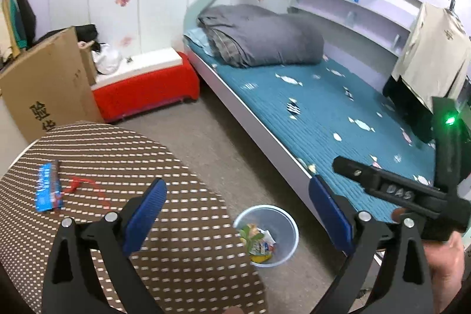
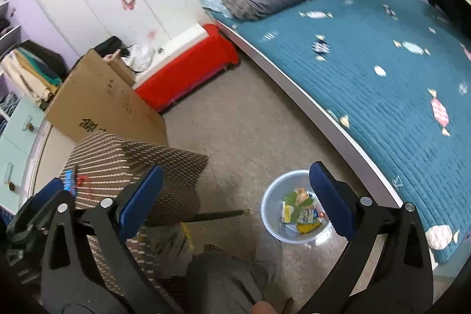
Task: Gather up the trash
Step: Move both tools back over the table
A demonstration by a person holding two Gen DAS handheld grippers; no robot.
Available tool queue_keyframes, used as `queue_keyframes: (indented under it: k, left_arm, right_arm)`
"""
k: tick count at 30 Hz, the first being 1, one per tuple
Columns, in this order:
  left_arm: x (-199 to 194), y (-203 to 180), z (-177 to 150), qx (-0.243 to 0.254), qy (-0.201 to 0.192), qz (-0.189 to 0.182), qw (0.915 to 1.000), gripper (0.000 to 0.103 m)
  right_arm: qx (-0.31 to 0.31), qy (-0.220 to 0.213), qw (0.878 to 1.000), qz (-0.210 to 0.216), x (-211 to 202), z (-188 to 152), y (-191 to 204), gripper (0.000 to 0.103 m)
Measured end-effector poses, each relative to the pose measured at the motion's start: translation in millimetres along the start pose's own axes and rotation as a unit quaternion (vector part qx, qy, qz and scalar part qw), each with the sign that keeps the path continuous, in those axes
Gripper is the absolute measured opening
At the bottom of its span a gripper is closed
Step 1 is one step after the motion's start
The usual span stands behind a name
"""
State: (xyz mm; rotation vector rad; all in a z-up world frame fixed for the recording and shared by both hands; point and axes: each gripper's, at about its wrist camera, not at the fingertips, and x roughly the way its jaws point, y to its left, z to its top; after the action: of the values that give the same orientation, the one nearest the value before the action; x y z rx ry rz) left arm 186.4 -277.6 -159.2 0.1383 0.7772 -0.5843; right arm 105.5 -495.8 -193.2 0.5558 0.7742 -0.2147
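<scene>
A blue wrapper [image 1: 47, 187] and a red string scrap [image 1: 78, 184] lie on the brown dotted table [image 1: 117, 167]. They also show small in the right wrist view: wrapper [image 2: 69, 180], scrap [image 2: 81, 180]. A pale plastic bin [image 1: 290, 228] with several wrappers inside stands on the floor between table and bed; it also shows in the right wrist view [image 2: 270, 205]. My left gripper [image 1: 238, 214] is open and empty, over the table's right edge and the bin. My right gripper [image 2: 237, 196] is open and empty above the floor near the bin; its body shows in the left view [image 1: 391, 190].
A bed with a teal cover [image 1: 338, 114] and a grey quilt [image 1: 265, 34] runs along the right. A cardboard box [image 1: 47, 84] and a red bench [image 1: 147, 87] stand behind the table. Clothes hang at the right [image 1: 432, 49]. The person's knee [image 2: 223, 278] is below.
</scene>
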Motion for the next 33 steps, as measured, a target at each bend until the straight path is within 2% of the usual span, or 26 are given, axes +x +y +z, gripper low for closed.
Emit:
queue_keyframes:
  k: [10, 19, 26, 33]
  left_arm:
    - [-48.3, 73.2, -13.4, -0.046, -0.038, 0.052, 0.9969, 0.095]
    - [-67.4, 162.0, -33.1, -0.107, -0.048, 0.11, 0.987, 0.095]
    - [-50.1, 213.7, -43.8, -0.141, -0.03, 0.15, 0.9782, 0.095]
    - [3.7, 254.6, -39.3, -0.146, 0.014, 0.177, 0.9734, 0.095]
  right_arm:
    - [-0.087, -0.027, 0.995, 0.031, -22.8, -2.3, 87.0, 0.097]
    - [-0.168, -0.015, 0.984, 0.058, 0.2, -22.0, 155.3, 0.097]
    - [-0.216, 0.013, 0.973, 0.082, 36.1, -39.7, 197.9, 0.097]
    - [-0.256, 0.048, 0.96, 0.103, 80.4, -52.0, 226.7, 0.097]
